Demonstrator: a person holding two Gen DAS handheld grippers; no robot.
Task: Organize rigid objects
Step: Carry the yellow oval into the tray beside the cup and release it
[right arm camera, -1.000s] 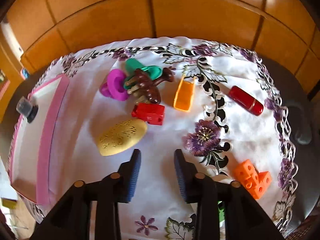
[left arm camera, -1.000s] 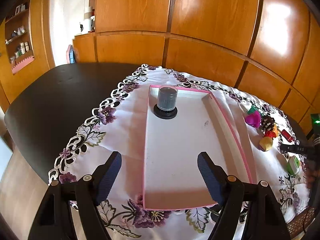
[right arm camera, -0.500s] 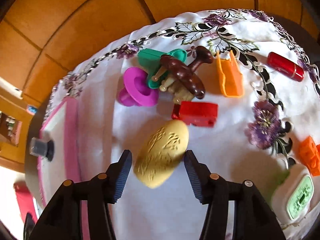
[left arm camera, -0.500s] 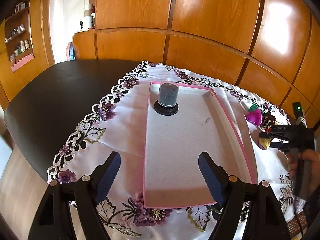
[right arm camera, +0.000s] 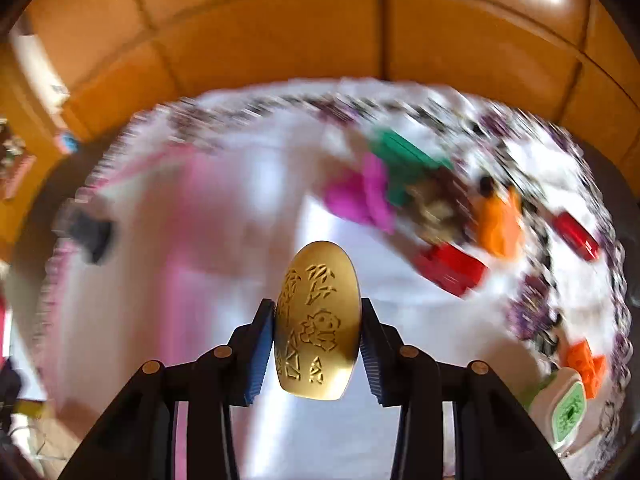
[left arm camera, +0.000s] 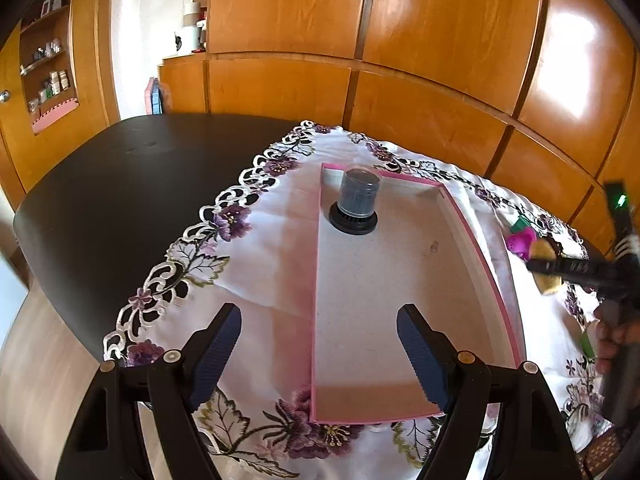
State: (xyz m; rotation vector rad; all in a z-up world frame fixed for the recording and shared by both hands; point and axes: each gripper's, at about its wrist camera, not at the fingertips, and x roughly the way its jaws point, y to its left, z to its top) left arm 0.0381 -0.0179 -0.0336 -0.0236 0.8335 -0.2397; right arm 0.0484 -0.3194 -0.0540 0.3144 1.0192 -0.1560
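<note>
My right gripper is shut on a yellow oval piece with engraved patterns and holds it above the white cloth; it also shows in the left wrist view, right of the tray. My left gripper is open and empty, above the near end of the pink-rimmed white tray. A dark grey cylinder on a black base stands at the tray's far end. The tray and cylinder are blurred at the left of the right wrist view.
Loose objects lie on the cloth, blurred: a magenta piece, green piece, brown piece, orange pieces, red block, red cylinder and a white-green case. Dark tabletop lies left; wooden panels stand behind.
My right gripper closed on the yellow oval piece and lifted it off the cloth, moving fast enough to blur the scene. My left gripper stayed open over the tray.
</note>
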